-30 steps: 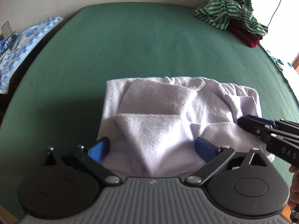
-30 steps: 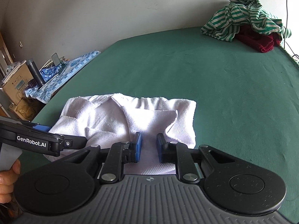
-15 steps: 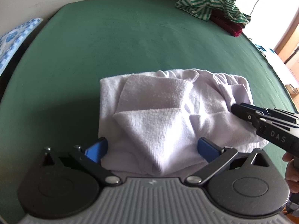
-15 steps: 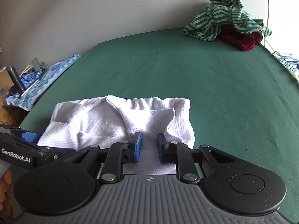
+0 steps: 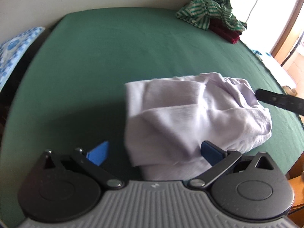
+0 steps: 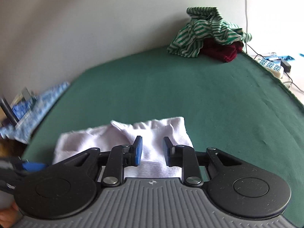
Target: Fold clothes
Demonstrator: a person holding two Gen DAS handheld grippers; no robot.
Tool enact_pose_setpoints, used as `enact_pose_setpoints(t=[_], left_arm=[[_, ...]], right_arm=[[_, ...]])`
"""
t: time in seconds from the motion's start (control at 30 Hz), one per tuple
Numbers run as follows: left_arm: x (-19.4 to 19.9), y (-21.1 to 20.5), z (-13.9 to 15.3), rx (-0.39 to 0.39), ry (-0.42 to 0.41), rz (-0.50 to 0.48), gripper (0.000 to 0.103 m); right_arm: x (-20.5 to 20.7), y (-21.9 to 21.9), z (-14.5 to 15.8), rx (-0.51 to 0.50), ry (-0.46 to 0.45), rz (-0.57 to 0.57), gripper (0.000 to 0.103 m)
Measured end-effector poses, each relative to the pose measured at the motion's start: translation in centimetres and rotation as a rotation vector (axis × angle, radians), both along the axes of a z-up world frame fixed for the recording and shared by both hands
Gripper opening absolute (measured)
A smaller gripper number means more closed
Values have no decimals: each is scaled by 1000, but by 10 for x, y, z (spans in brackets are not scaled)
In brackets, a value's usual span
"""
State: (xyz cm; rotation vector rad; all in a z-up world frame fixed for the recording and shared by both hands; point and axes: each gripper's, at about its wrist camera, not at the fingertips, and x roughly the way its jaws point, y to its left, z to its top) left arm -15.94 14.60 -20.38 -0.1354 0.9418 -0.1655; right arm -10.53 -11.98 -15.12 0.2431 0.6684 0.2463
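On the green bed [image 5: 133, 53] the folded white garment [image 5: 190, 114] lies broadside just ahead of both grippers, left gripper [image 5: 153, 153] fingers spread wide, empty, right gripper [image 6: 152, 151] fingers opening above its near edge.

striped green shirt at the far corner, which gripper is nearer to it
Right, going by its camera. The right gripper is at the white garment's end nearer the striped green shirt; the left gripper is at the other end.

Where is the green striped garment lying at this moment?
The green striped garment lies crumpled at the far right corner of the green bed cover, partly over a dark red cloth, near the wall.
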Motion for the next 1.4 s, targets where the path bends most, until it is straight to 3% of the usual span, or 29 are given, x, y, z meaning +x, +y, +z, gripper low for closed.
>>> enact_pose_setpoints(t=[0.23,0.53,0.77,0.87,0.9,1.03,1.13,1.3,1.4], left_arm=[[-22,31,-14,-145,30,16,102],[-23,22,-3,-179,-39,-54,102],[-5,36,-4,-281,-23,-36,101],[5,35,-10,-403,40,-71,85],[5,33,-11,-412,49,-81,85],[-1,18,-14,-358,42,-131,86],[-4,18,-12,-317,30,-154,95],[-6,48,-10,-327,42,-65,101],[-3,63,-8,-315,44,8,101]], right_arm=[[-15,-2,-5,13,47,14,31],[-10,7,-30,-106,88,18,33],[-12,11,-34,-140,71,23,35],[-12,13,-35,-147,64,20,36],[-12,14,-35,-149,62,21,36],[-12,15,-36,-150,56,17,36],[-13,17,-37,-159,47,14,37],[-14,11,-32,-138,58,30,38],[-16,-2,-21,-113,56,24,55]])
